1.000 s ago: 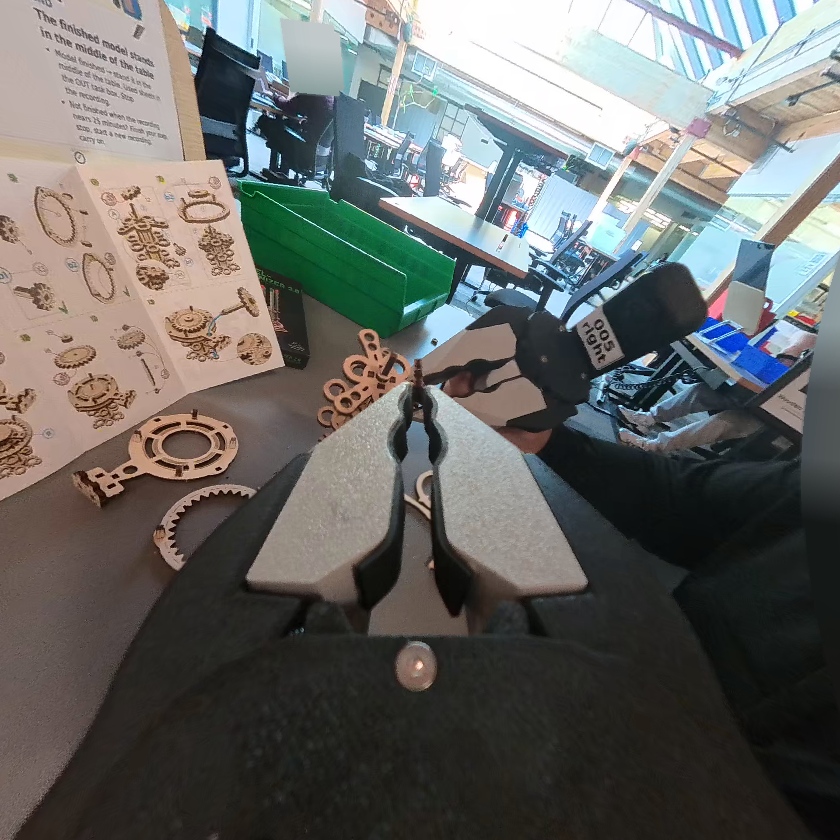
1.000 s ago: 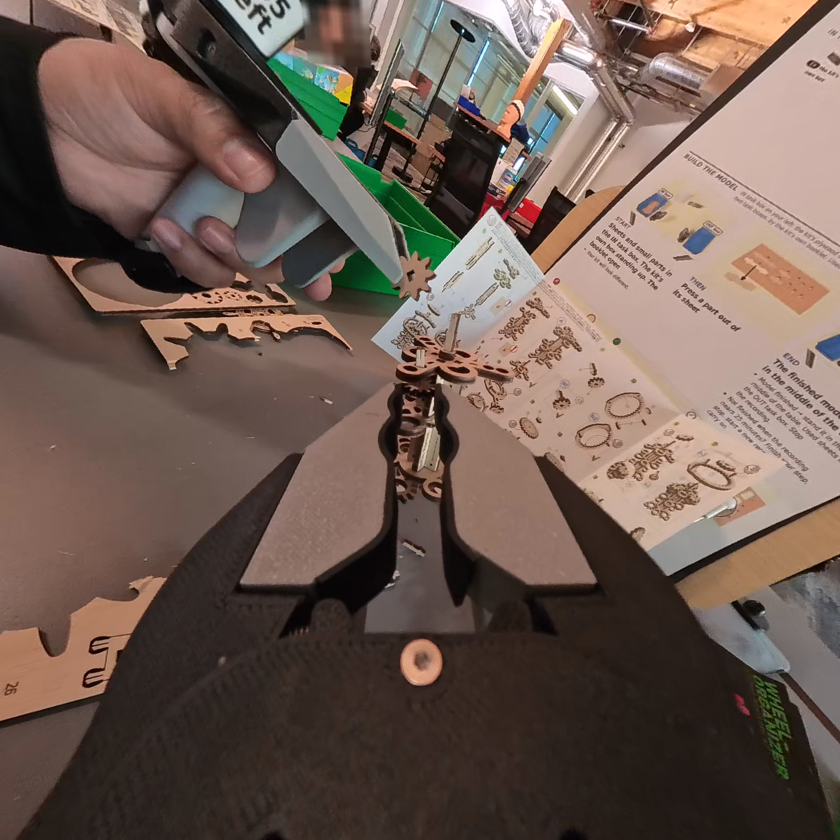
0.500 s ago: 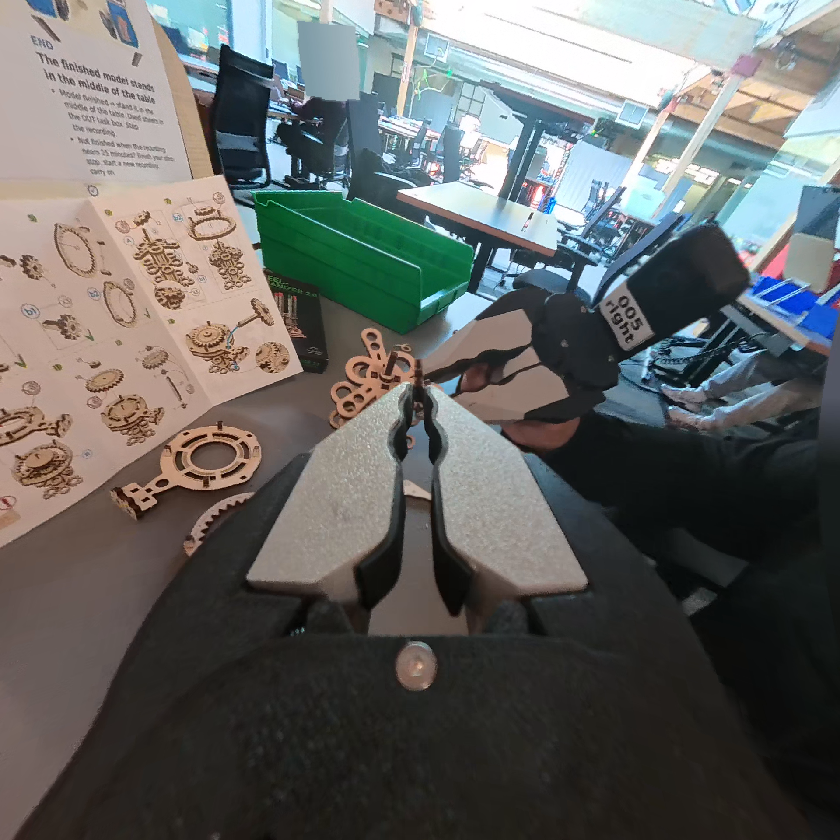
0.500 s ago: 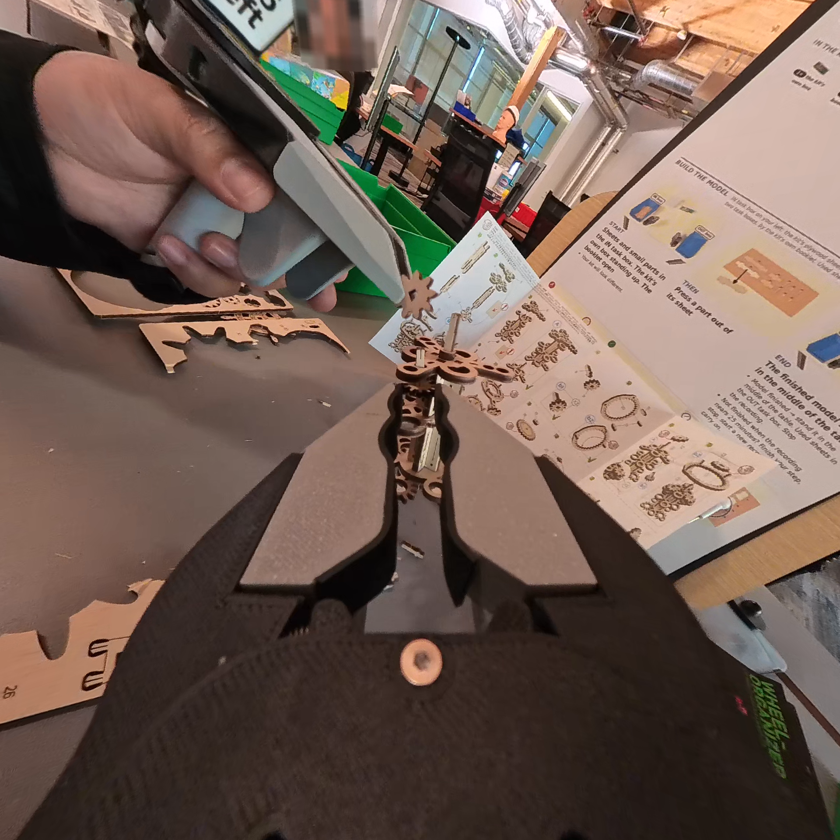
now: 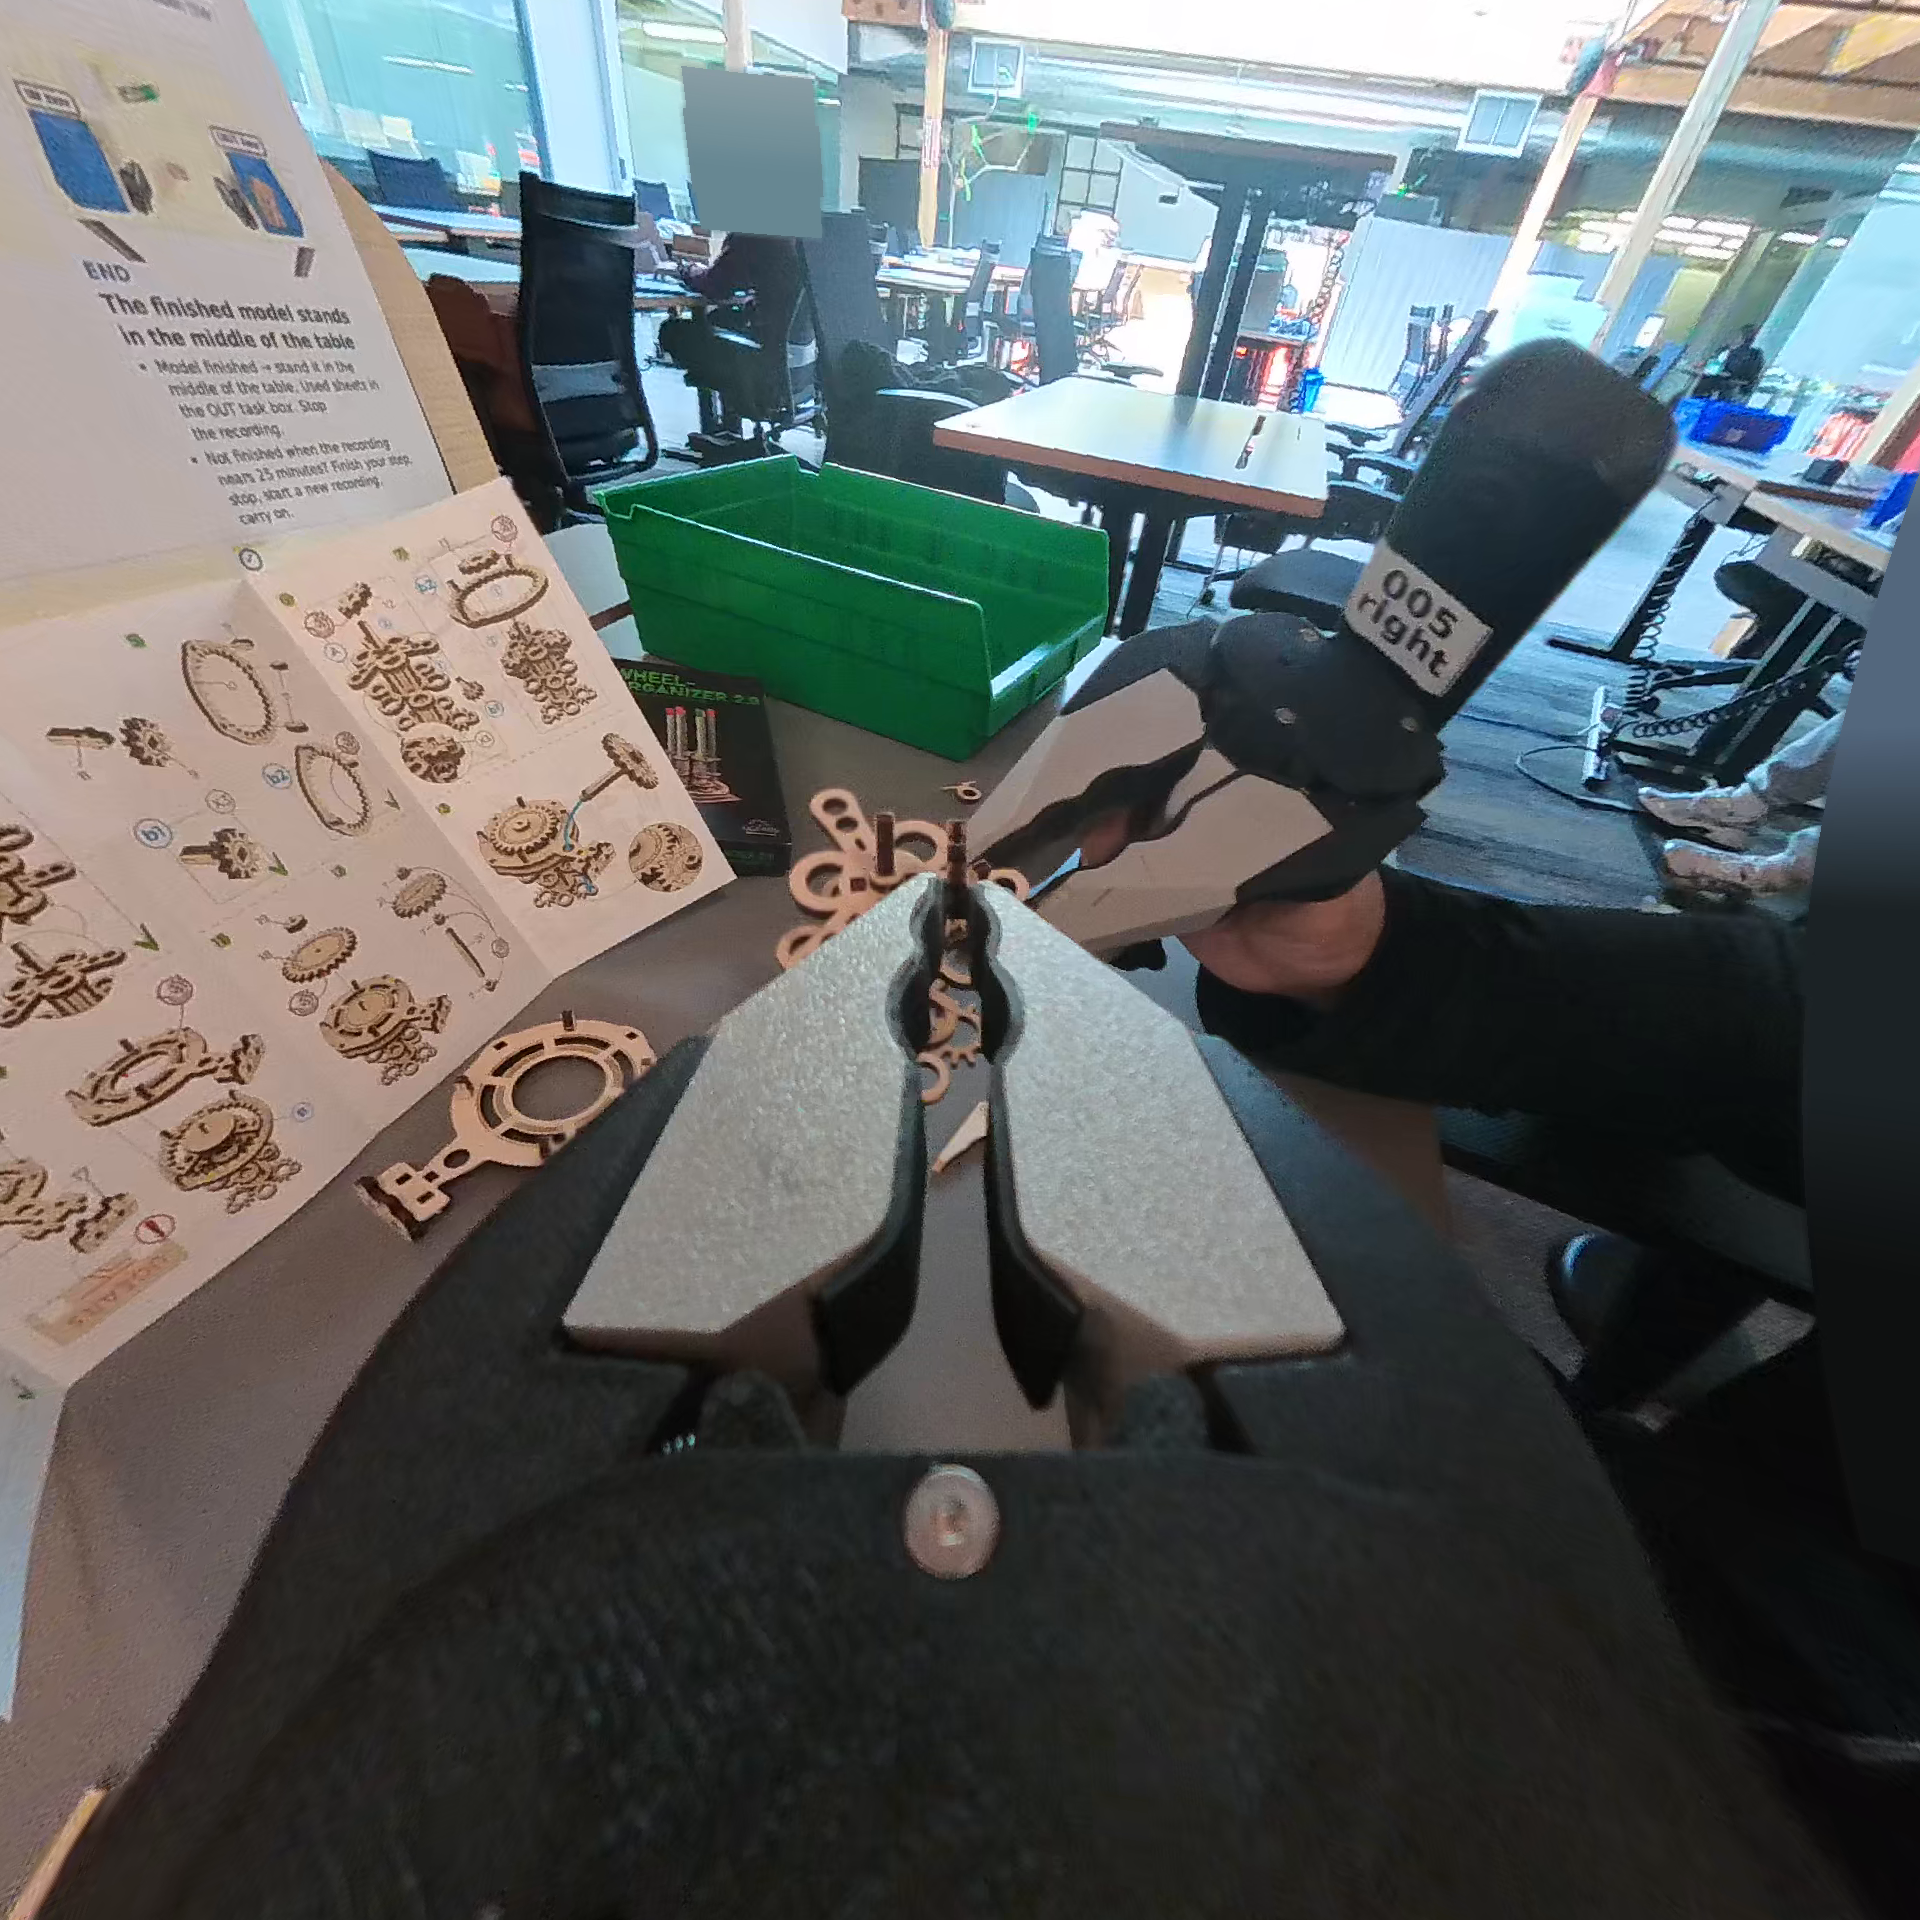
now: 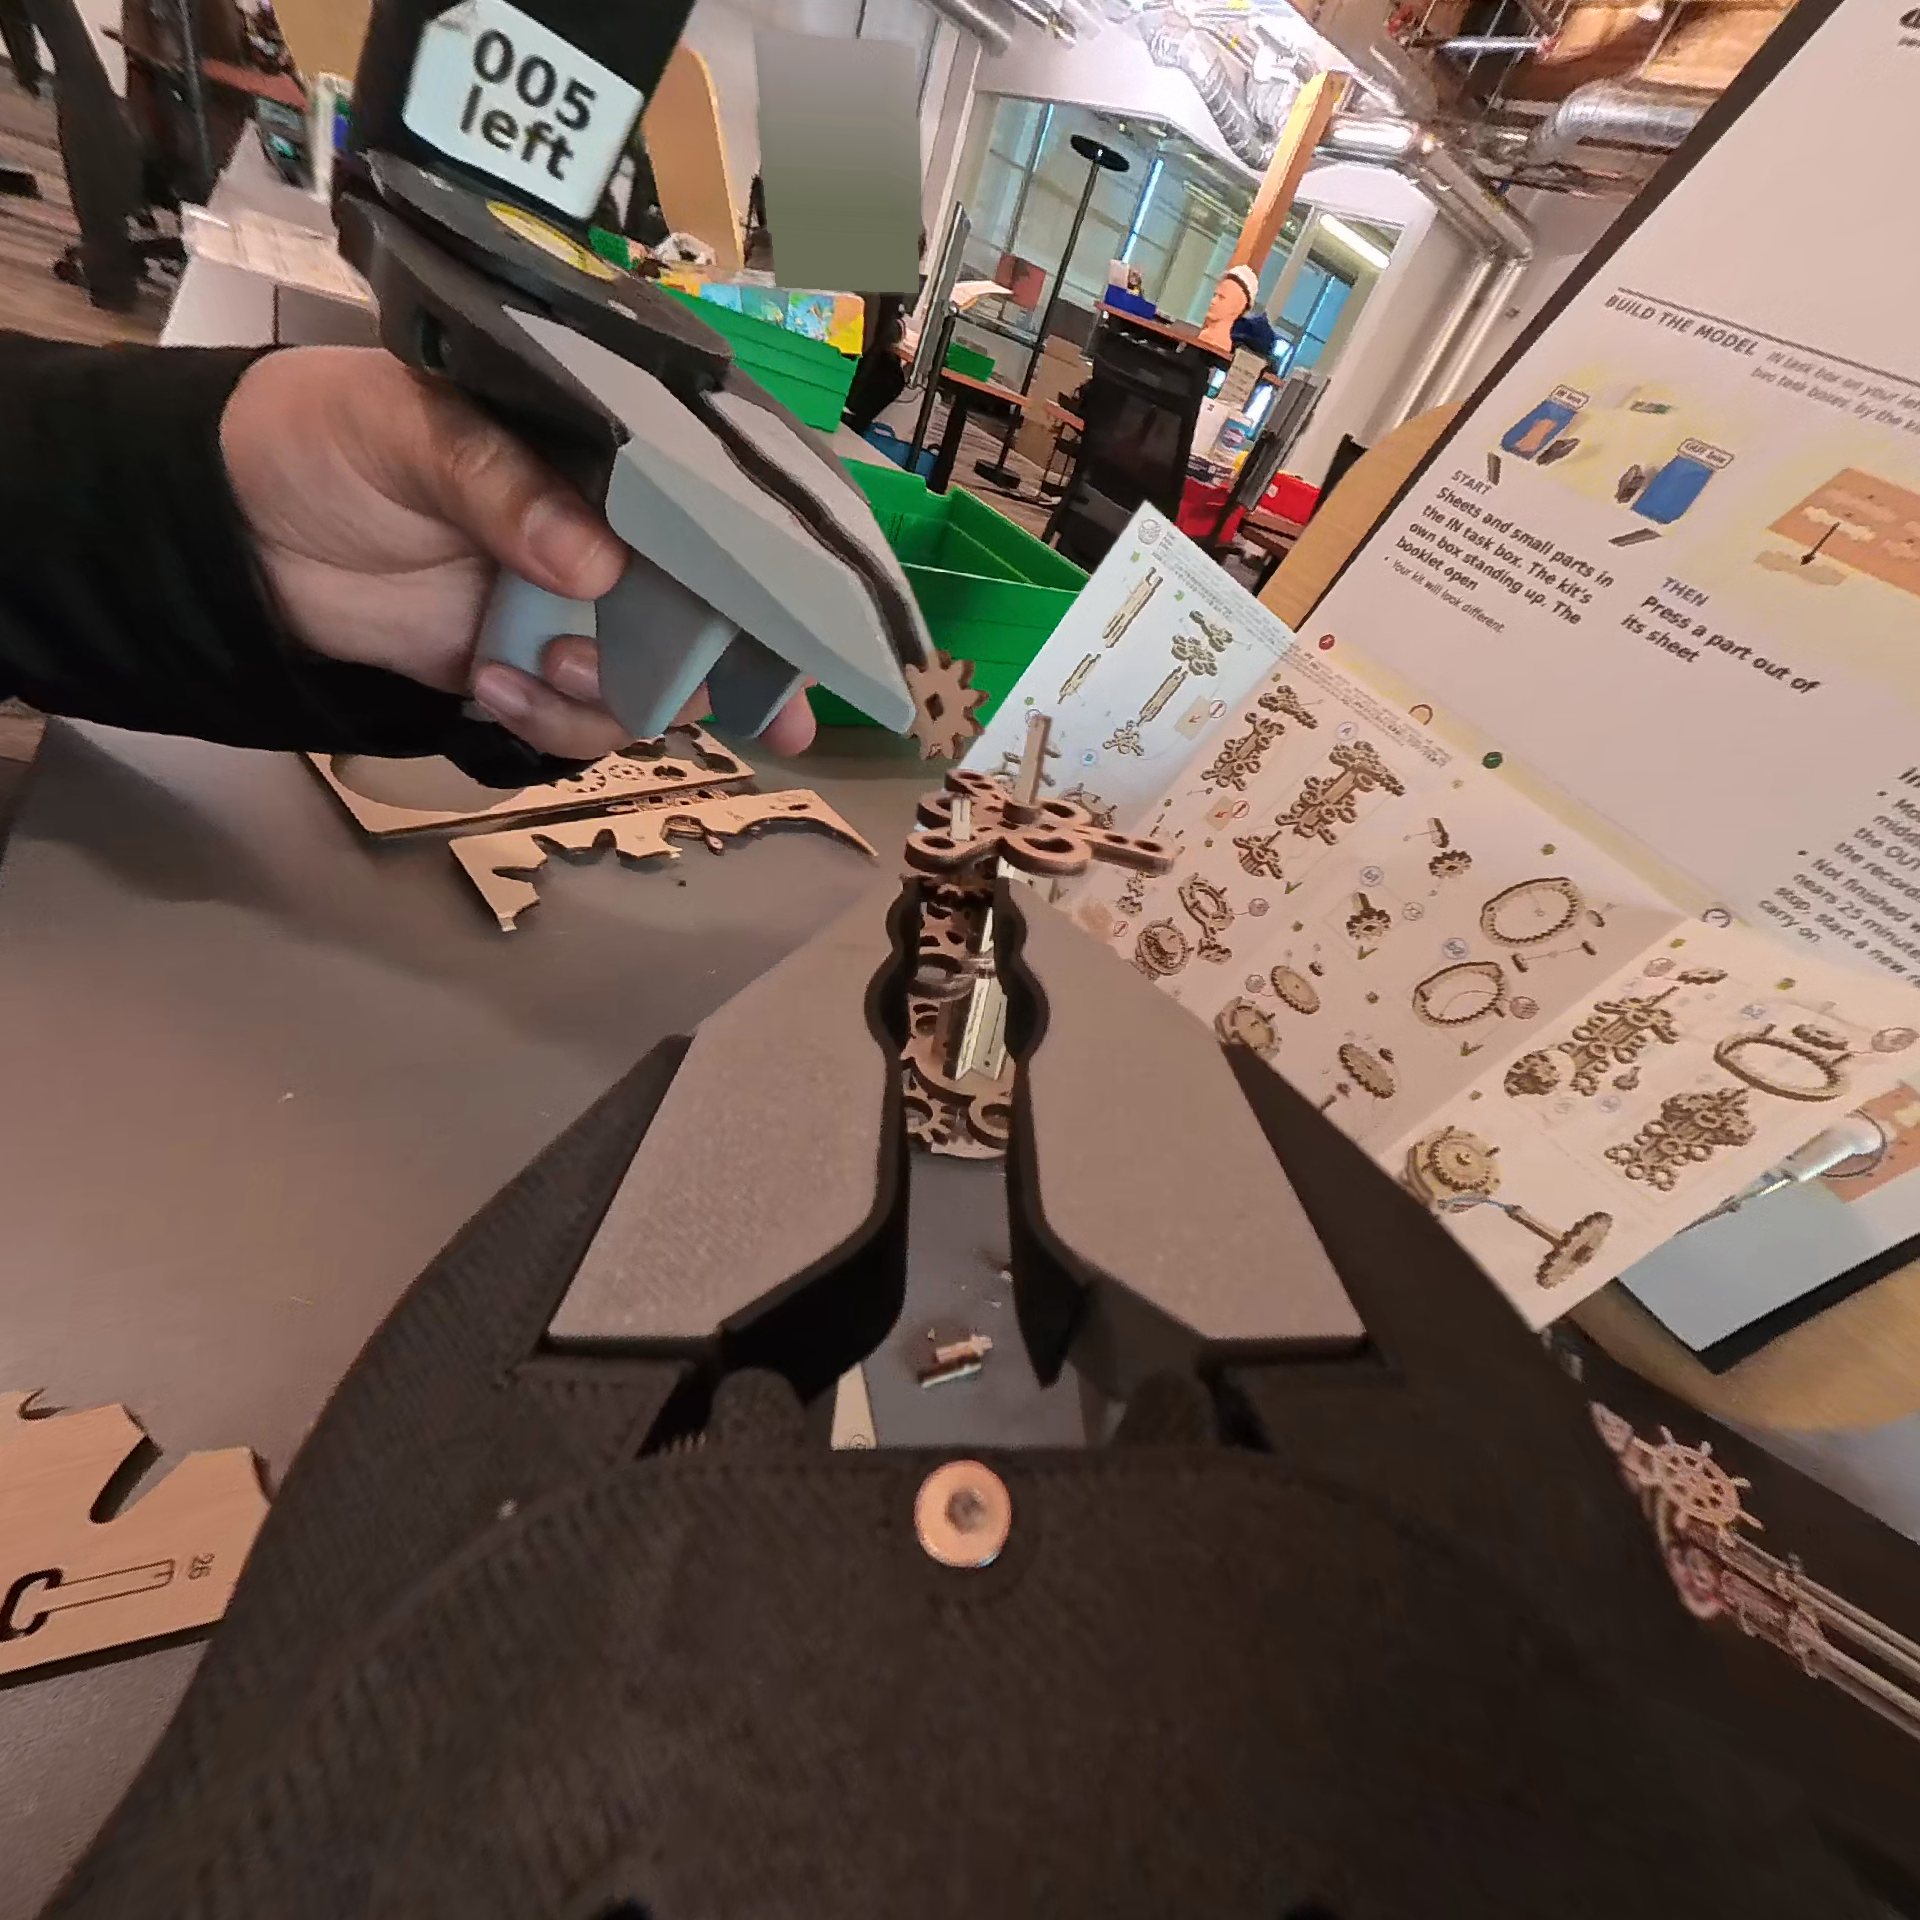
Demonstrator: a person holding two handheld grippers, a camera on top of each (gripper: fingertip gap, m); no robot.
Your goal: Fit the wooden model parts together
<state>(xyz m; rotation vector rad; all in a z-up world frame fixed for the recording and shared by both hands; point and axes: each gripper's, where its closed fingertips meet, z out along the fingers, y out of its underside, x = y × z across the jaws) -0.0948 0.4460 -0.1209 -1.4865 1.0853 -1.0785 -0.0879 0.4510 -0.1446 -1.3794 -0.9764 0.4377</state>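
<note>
Small gear held over the wooden assembly

The left gripper [image 6: 930,691] pinches a small gear [image 6: 943,707] just at 11 o'clock above the upright peg [image 6: 1032,764] of the wooden assembly [image 6: 1023,847], which the right gripper [image 6: 956,914] clamps above the grey table [image 6: 260,1018].

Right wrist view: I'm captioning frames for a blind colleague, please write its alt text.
The right gripper clamps a wooden gear assembly upright. Just above its peg, the left gripper, in a hand, pinches a small gear. An instruction booklet stands behind.

Bright daylight from windows [image 5: 1195,94] at twelve o'clock, blown out; fisheye bending at edges; near gripper bodies soft.
</note>
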